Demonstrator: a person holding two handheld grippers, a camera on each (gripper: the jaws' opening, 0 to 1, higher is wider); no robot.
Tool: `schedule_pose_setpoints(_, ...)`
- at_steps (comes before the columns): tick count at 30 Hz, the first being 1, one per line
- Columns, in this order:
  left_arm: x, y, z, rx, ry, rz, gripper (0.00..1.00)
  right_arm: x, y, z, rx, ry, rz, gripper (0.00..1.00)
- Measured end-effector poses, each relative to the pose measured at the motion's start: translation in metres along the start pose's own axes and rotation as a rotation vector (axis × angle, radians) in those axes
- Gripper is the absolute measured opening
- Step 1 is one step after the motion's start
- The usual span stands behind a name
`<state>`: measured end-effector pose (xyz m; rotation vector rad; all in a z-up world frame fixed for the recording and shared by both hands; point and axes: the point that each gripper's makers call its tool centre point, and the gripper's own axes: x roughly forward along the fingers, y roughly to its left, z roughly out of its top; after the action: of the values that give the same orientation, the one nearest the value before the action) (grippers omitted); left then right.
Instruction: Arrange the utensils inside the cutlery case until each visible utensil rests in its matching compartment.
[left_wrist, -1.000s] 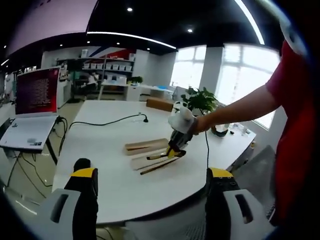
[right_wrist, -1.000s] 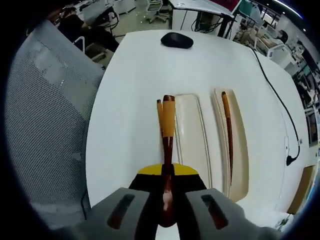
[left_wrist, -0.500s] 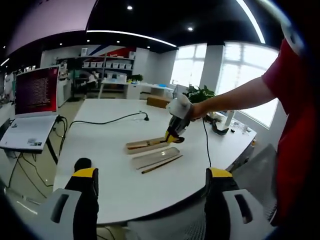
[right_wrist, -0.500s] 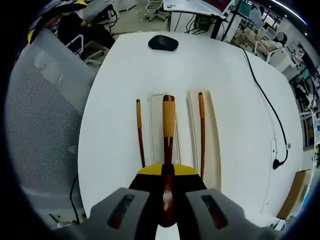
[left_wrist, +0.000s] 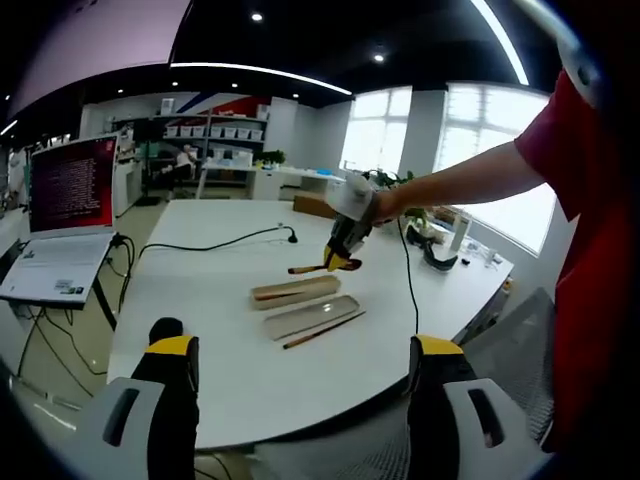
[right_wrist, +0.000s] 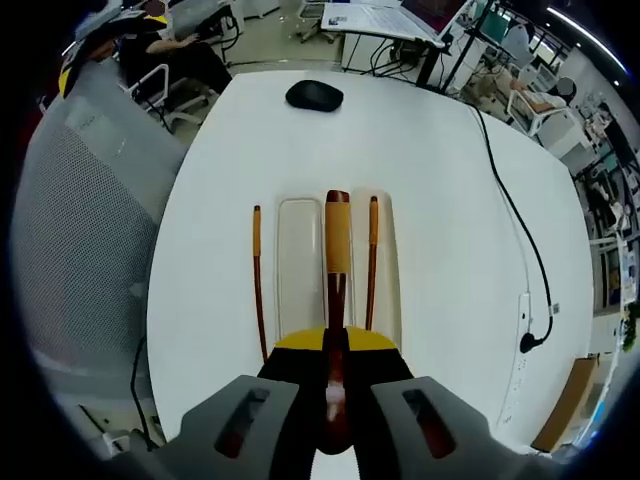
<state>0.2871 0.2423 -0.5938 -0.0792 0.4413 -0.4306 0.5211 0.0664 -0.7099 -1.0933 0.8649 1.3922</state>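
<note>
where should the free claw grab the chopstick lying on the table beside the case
Grip the loose chopstick near mid-length, coming straight down with the claw's jaws straddling it across its width. It lies flat on the white table, parallel to the cutlery case and apart from it, leaving jaw room on both sides.

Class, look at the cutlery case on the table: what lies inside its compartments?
In the cutlery case, one chopstick lies in the far compartment; the near one looks bare. The held utensil covers the strip between them.

Ahead of the left gripper (left_wrist: 303, 400), jaws wide apart: white table (left_wrist: 200, 300) bearing 2 case trays (left_wrist: 300, 303) and 1 loose utensil (left_wrist: 322, 330) beside them. Above the trays, right gripper (left_wrist: 338, 262) clamped on a wooden-handled utensil (left_wrist: 305, 269), held clear.
</note>
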Motion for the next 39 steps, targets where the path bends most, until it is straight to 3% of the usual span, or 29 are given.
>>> schedule_pose_setpoints(5,-0.002,0.002,-0.004,-0.012,0.006,0.011,0.89,-0.005,-0.006,0.001,-0.017,0.005,0.014,0.01)
schedule_pose_setpoints(18,0.002,0.0,-0.001,-0.004,0.013,0.002,0.89,-0.018,-0.045,0.013,-0.035,0.008,-0.008,0.01)
schedule_pose_setpoints(30,0.003,0.005,-0.007,-0.022,0.033,0.022,0.89,0.015,-0.051,0.012,-0.048,0.01,0.023,0.01)
schedule_pose_setpoints(33,0.007,0.005,-0.008,-0.023,0.038,0.022,0.89,0.023,-0.056,0.008,-0.024,0.01,-0.003,0.01)
schedule_pose_setpoints(35,0.008,0.006,-0.007,-0.029,0.036,0.023,0.89,0.029,-0.067,0.012,-0.012,-0.042,-0.071,0.01)
schedule_pose_setpoints(39,0.01,0.007,-0.005,-0.03,0.035,0.023,0.89,0.044,-0.056,0.007,-0.01,-0.028,-0.034,0.01)
